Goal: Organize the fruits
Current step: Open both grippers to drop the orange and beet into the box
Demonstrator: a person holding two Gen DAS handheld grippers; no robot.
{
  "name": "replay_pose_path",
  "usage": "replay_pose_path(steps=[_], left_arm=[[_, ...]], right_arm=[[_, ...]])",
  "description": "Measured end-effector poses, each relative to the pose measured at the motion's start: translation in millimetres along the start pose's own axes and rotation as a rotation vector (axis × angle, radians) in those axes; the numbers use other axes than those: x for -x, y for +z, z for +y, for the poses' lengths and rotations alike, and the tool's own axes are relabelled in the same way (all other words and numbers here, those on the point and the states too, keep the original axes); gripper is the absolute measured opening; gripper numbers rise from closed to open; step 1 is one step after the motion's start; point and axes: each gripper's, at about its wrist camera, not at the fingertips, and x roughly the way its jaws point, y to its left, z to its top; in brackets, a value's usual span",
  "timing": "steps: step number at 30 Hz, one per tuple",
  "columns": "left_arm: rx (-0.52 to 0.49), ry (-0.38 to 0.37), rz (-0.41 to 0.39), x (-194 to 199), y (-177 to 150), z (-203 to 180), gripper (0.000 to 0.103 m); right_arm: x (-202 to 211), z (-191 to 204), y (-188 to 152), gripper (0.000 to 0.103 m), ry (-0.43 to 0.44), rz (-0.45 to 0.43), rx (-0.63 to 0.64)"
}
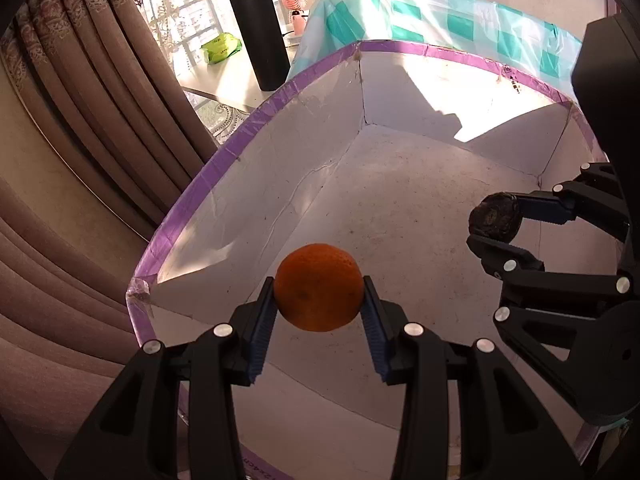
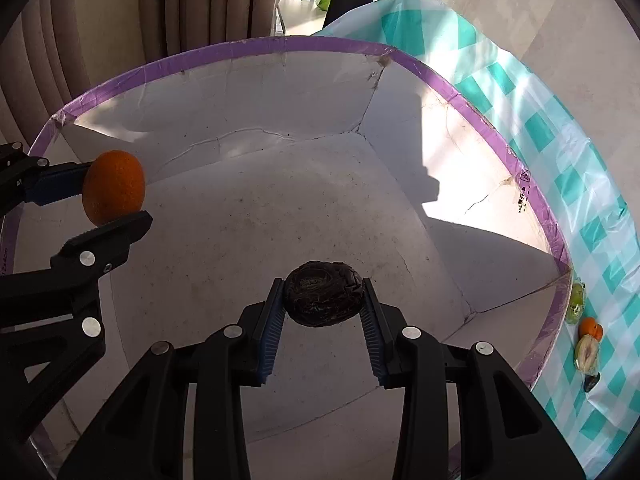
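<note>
My left gripper (image 1: 319, 294) is shut on an orange (image 1: 319, 287) and holds it above the floor of a white cardboard box with a purple taped rim (image 1: 256, 120). My right gripper (image 2: 323, 298) is shut on a dark brown wrinkled fruit (image 2: 323, 299), also held inside the box (image 2: 320, 46). The right gripper with its dark fruit (image 1: 496, 218) shows at the right of the left wrist view. The left gripper with the orange (image 2: 114, 188) shows at the left of the right wrist view. The box floor is bare.
The box sits on a teal-and-white checked cloth (image 2: 560, 128). Several small fruits (image 2: 587, 344) lie on the cloth outside the box's right corner. A black flask (image 1: 260, 36), a green packet (image 1: 221, 48) and a pink fan (image 1: 295, 4) stand on a far table. Brown curtains (image 1: 80, 120) hang at left.
</note>
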Motion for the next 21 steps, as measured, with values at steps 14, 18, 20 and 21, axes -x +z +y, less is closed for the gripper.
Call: replay_pose_path(steps=[14, 18, 20, 21], left_arm=[[-0.008, 0.021, 0.046, -3, -3, -2, 0.073], [-0.007, 0.041, 0.034, 3, -1, -2, 0.080], [-0.008, 0.055, 0.017, 11, 0, -3, 0.082], [-0.009, 0.065, 0.003, 16, 2, -4, 0.085]], right_arm=[[1, -3, -2, 0.058, -0.007, 0.014, -0.027], [8, -12, -7, 0.061, 0.010, -0.022, -0.064], [15, -18, -11, 0.062, 0.029, -0.063, -0.084], [20, -21, -13, 0.062, 0.034, -0.089, -0.095]])
